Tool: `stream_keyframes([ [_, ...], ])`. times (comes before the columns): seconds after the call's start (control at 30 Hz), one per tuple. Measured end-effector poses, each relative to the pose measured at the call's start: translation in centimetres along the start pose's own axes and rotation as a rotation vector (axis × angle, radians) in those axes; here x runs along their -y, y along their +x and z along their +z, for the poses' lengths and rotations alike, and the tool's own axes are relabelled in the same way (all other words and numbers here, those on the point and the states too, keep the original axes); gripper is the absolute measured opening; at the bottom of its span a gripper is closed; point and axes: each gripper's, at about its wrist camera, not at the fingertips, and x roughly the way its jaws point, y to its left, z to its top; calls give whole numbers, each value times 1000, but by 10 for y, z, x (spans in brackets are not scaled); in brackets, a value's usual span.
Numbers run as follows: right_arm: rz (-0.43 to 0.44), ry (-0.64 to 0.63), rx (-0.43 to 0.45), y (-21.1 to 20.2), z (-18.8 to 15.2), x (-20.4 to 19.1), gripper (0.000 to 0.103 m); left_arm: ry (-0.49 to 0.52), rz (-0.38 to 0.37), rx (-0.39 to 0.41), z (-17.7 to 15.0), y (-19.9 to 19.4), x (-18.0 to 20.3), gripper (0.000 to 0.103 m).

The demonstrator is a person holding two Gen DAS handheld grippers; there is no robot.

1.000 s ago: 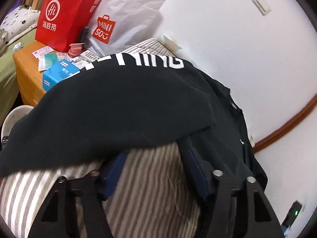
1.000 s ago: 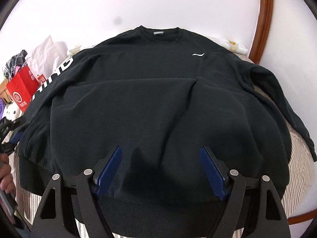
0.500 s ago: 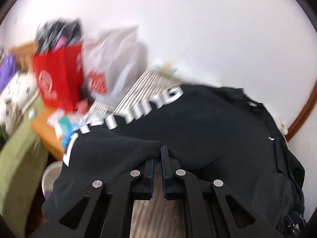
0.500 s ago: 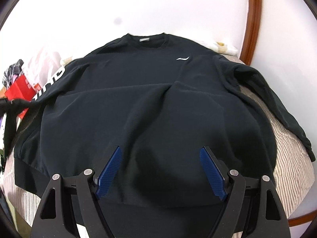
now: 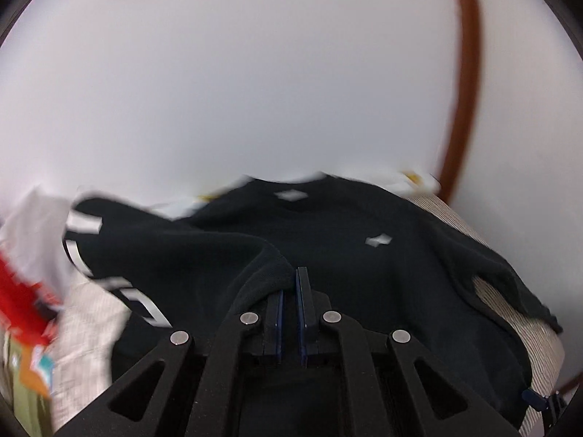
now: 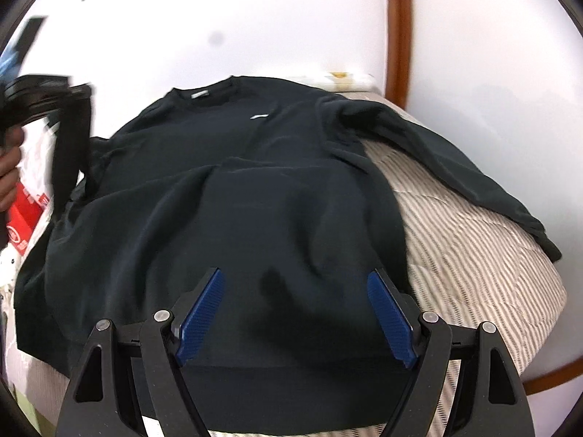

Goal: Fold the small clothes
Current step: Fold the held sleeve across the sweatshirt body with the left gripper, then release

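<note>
1. The black sweatshirt lies front-up on the striped bed, collar toward the white wall, hem toward the right tool. Its lower body is bunched into a soft ridge below the small white chest logo.

2. It looks like thick knit fleece: limp, with no stiffness of its own, fairly heavy for a garment, and it holds folds where it is dropped. Not fragile, and not slippery against the quilted bed cover, so I judge it will drag rather than slide if pulled flat.

3. One sleeve runs out from the sweatshirt's shoulder across the bed, lying flat and free. The other sleeve, the one with white lettering, is lifted off the bed on the opposite side of the sweatshirt.

4. The left tool is clenched on a fold of that lettered sleeve's fabric, jaws nearly together with black cloth pinched between the blue pads. A thick pinch like this should hold; a thin edge might slip out.

5. The right tool is released, jaws wide apart, hovering over the sweatshirt's hem and holding nothing.

6. Good places to take hold, in my judgement: the ribbed hem, the cuff, or the shoulder seam, where the cloth is doubled and firmer.

7. Beyond the sweatshirt's lifted sleeve sits a red bag, blurred.
</note>
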Motion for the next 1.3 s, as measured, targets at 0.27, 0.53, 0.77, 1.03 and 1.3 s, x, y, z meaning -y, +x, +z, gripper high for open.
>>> stream_keyframes([
  [0.27, -22, -9, 1, -2, -6, 9, 80, 43, -88, -121, -26, 53, 51, 22],
  [0.53, 6, -78, 1, 10, 16, -24, 80, 1, -101, -66, -43, 4, 10, 59],
  [0.77, 121, -195, 52, 28, 74, -89, 80, -123, 76, -67, -55, -14, -92, 65],
  [1.03, 228, -341, -14, 90, 129, -185, 80, -195, 283, -159, -80, 20, -173, 65],
  [1.3, 470, -428, -131, 129, 106, -261, 81, -253, 304, -187, -95, 51, -205, 66],
])
